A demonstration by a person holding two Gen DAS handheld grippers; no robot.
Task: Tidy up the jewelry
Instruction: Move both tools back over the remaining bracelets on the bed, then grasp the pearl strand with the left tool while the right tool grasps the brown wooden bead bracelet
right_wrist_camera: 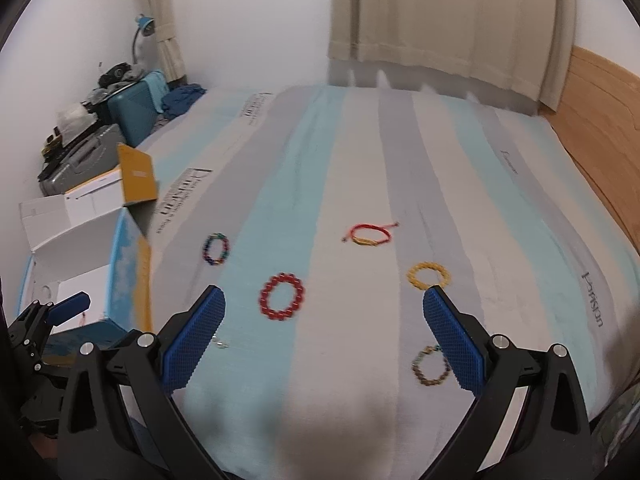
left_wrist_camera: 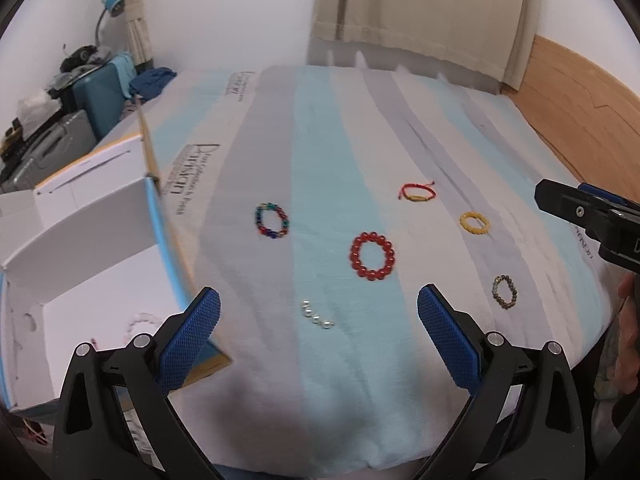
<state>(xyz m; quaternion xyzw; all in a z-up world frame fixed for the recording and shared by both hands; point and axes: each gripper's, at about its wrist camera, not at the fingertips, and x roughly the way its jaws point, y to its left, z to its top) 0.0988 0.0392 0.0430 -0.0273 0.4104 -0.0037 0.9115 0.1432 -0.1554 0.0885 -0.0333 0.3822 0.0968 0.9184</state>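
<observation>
Several bracelets lie on a striped bedspread (left_wrist_camera: 320, 140). A red bead bracelet (left_wrist_camera: 373, 256) (right_wrist_camera: 282, 297) is central, a multicolour one (left_wrist_camera: 272, 220) (right_wrist_camera: 216, 249) left of it, a red-and-gold cord one (left_wrist_camera: 417, 192) (right_wrist_camera: 369, 235) farther back, a yellow one (left_wrist_camera: 474, 223) (right_wrist_camera: 428, 275) to the right, a brown one (left_wrist_camera: 505, 291) (right_wrist_camera: 431, 367) nearest on the right. A pearl strand (left_wrist_camera: 317, 315) (right_wrist_camera: 221, 343) lies near the open left gripper (left_wrist_camera: 319, 304). The right gripper (right_wrist_camera: 324, 302) is open too, empty. A clear bracelet (left_wrist_camera: 141, 322) lies inside the white box (left_wrist_camera: 92, 216) (right_wrist_camera: 72, 220).
The open box with a blue and yellow side stands at the bed's left edge. Suitcases (right_wrist_camera: 132, 116) and clutter with a blue lamp (right_wrist_camera: 145, 26) stand by the left wall. A wooden headboard (right_wrist_camera: 600, 128) is at right, curtains (right_wrist_camera: 440, 12) behind. A hand (left_wrist_camera: 628, 340) shows at right.
</observation>
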